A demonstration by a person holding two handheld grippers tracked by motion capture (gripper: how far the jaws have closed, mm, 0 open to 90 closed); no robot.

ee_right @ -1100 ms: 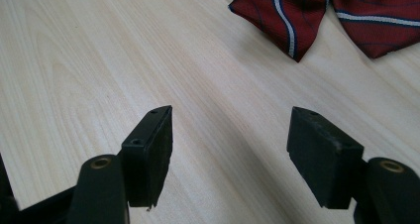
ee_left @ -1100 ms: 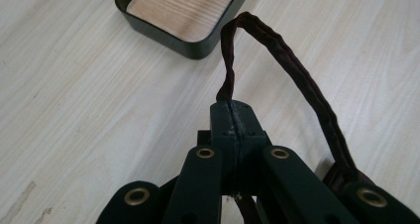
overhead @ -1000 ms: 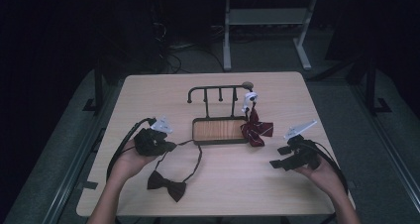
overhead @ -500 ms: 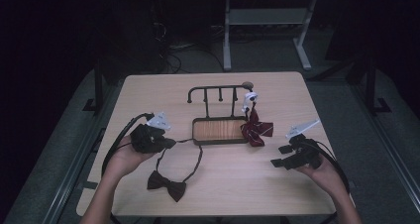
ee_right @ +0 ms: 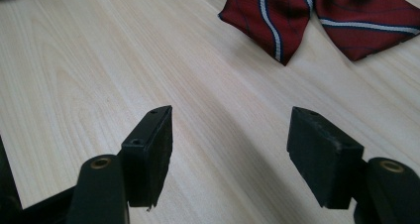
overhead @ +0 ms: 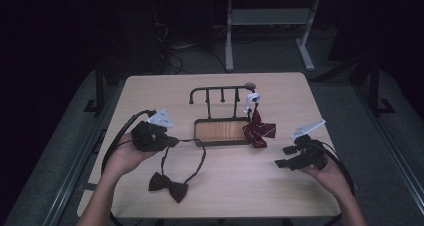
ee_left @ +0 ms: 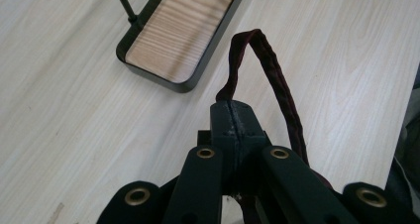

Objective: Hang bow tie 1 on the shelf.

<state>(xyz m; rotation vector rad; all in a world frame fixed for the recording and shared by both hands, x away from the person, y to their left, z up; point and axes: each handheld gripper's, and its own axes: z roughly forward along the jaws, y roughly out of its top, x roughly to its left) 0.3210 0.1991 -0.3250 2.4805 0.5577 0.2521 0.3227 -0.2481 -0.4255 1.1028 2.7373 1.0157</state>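
Note:
A dark maroon bow tie (overhead: 168, 185) lies near the table's front, and its neck strap (overhead: 202, 158) loops up toward the rack. My left gripper (overhead: 170, 141) is shut on that strap (ee_left: 277, 80), which arches out from between the closed jaws. A black rack with a wooden base (overhead: 221, 131) stands mid-table; its corner (ee_left: 183, 30) lies just ahead of the left gripper. A red striped bow tie (overhead: 258, 131) hangs at the rack's right end. My right gripper (overhead: 281, 156) is open over bare wood, short of the red striped bow tie (ee_right: 317, 13).
The rack's top bar (overhead: 220, 90) carries several hooks, with a white clip (overhead: 252, 99) at its right end. A black cable (overhead: 122, 136) loops from the left gripper over the table's left side. A white stand (overhead: 270, 21) is on the floor beyond the table.
My left gripper has drawn slightly left and toward the person, pulling the strap with it. The right gripper has barely moved.

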